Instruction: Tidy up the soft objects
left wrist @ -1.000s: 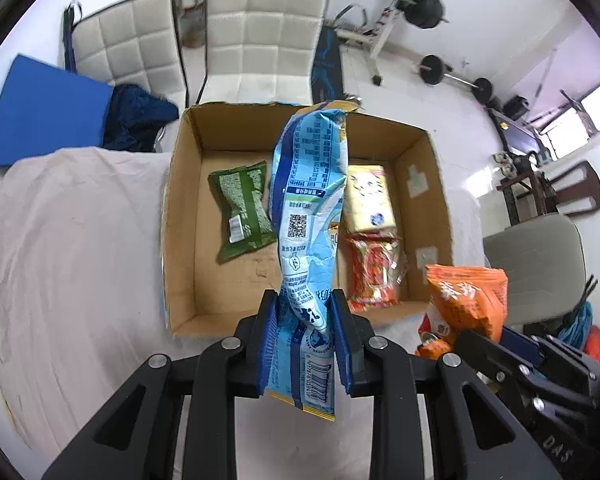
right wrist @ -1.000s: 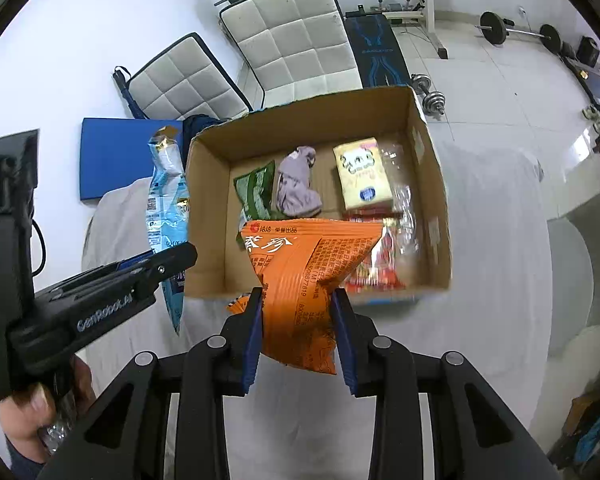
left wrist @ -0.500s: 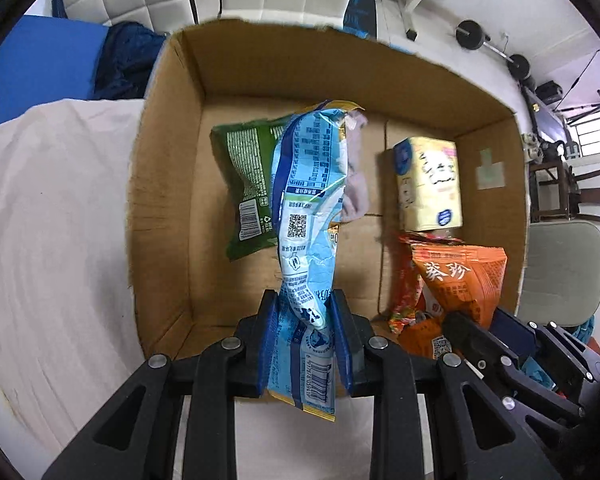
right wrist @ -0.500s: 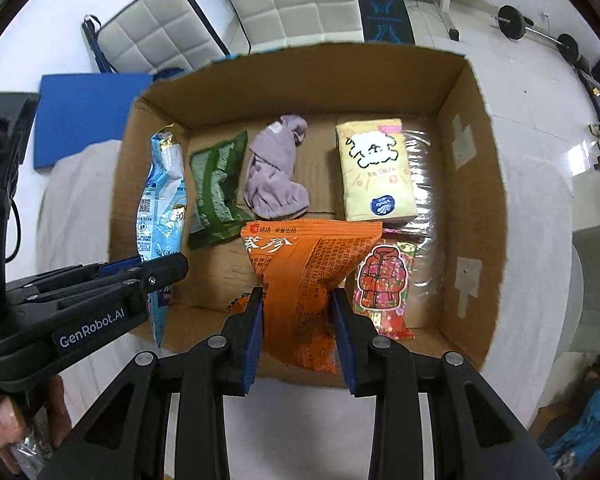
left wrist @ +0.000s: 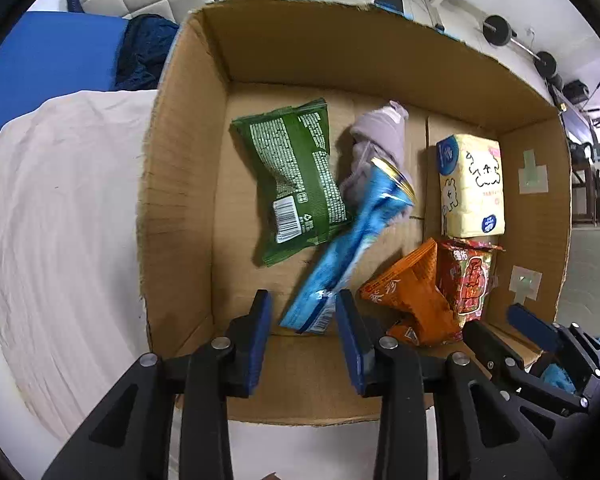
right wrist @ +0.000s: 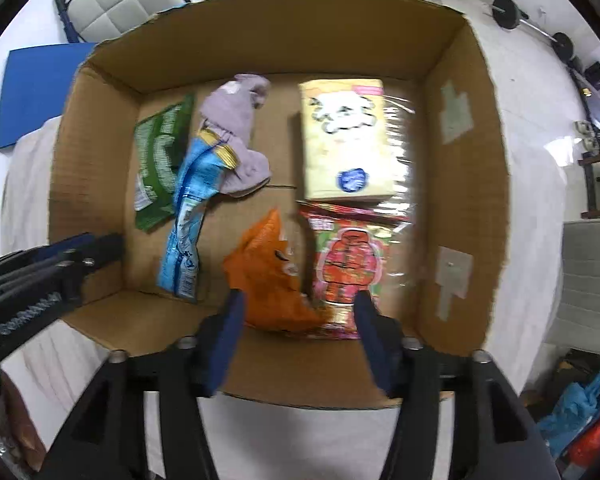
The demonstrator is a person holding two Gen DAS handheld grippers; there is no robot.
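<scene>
Letting go over the cardboard box (left wrist: 180, 184): both grippers' jaws are opening, dropping two snack packets among the soft goods inside.

Left gripper (left wrist: 304, 332) stands parted around the blue packet (left wrist: 352, 240), which tips free toward the purple cloth (left wrist: 380, 140) and green packet (left wrist: 296, 176); right gripper (right wrist: 300, 332) gapes wider, the orange packet (right wrist: 268, 272) slumped between its pads beside the red packet (right wrist: 348, 268); the yellow tissue pack (right wrist: 348, 144) crowds the far side, leaving little bare floor.
</scene>
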